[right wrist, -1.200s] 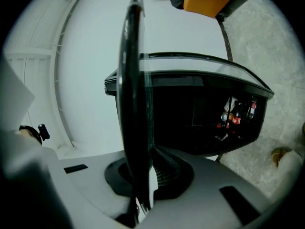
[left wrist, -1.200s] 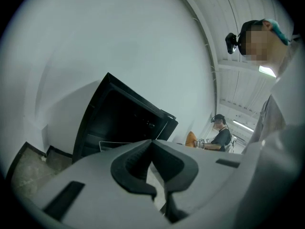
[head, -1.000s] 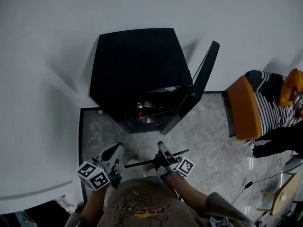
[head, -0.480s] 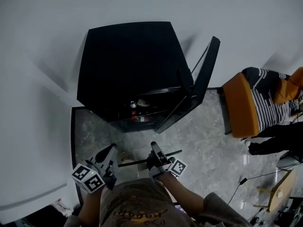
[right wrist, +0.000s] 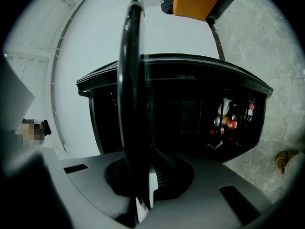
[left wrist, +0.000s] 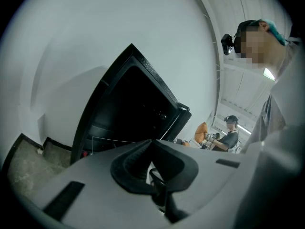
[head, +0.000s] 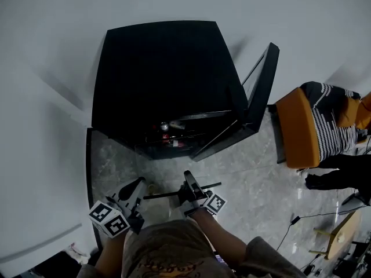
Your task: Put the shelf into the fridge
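Note:
The black fridge (head: 162,80) stands against the white wall, its door (head: 258,91) swung open to the right. Bottles and cans (head: 171,141) show on its lower level. The shelf (head: 174,193), a thin pane with a dark trim bar, is held level in front of the fridge opening. My right gripper (head: 188,191) is shut on the dark trim (right wrist: 131,80), which runs upright through the right gripper view. My left gripper (head: 139,189) sits at the bar's left end, jaws closed on the pane's thin edge (left wrist: 121,140). The fridge (left wrist: 128,109) fills the left gripper view.
An orange chair (head: 295,126) and a seated person in striped clothing (head: 333,120) are right of the door. A cable (head: 290,225) lies on the marble floor. A small yellow object (right wrist: 283,159) rests on the floor near the fridge. Another person (left wrist: 231,132) stands far back.
The fridge looks larger and nearer in the head view. Both grippers and the shelf have shifted a little left and toward the fridge opening, still gripping it.

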`<move>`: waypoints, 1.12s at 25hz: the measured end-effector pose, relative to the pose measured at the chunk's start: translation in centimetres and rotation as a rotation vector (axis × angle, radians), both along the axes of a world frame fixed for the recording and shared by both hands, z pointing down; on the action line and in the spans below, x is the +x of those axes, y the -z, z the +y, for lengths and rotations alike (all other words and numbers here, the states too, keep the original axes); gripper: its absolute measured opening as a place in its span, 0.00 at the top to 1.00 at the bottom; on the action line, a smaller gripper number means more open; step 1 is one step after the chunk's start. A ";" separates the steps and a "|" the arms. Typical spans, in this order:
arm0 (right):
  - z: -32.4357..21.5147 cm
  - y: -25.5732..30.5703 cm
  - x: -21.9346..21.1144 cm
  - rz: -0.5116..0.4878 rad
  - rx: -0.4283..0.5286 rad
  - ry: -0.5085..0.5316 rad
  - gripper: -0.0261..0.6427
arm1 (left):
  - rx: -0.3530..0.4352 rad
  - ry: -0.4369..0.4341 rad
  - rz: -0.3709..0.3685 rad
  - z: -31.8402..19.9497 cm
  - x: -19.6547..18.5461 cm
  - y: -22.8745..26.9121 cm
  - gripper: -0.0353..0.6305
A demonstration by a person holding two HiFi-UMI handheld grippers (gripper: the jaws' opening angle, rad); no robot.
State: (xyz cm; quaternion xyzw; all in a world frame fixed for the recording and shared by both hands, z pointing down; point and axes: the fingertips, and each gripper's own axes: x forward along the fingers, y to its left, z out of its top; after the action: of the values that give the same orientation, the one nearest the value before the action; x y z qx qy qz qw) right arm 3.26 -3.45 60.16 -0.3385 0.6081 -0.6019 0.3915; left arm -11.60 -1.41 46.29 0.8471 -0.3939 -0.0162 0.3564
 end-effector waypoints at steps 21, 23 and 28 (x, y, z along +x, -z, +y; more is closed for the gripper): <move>-4.0 -5.6 -1.1 0.043 -0.041 -0.029 0.92 | -0.020 -0.003 -0.010 0.2 -0.8 -1.8 0.95; -4.5 -6.2 -1.1 0.052 -0.043 -0.030 0.92 | -0.022 -0.001 -0.015 0.3 -0.9 -2.1 0.95; -5.5 -7.0 -1.4 0.046 -0.047 -0.033 0.92 | -0.025 0.007 -0.016 0.4 -1.2 -2.5 0.95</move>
State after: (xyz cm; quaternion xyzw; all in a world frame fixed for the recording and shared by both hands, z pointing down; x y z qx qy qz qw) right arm 1.90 -8.98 67.13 -0.3714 0.5971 -0.6016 0.3790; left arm -12.76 -1.04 48.80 0.8411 -0.4001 -0.0056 0.3638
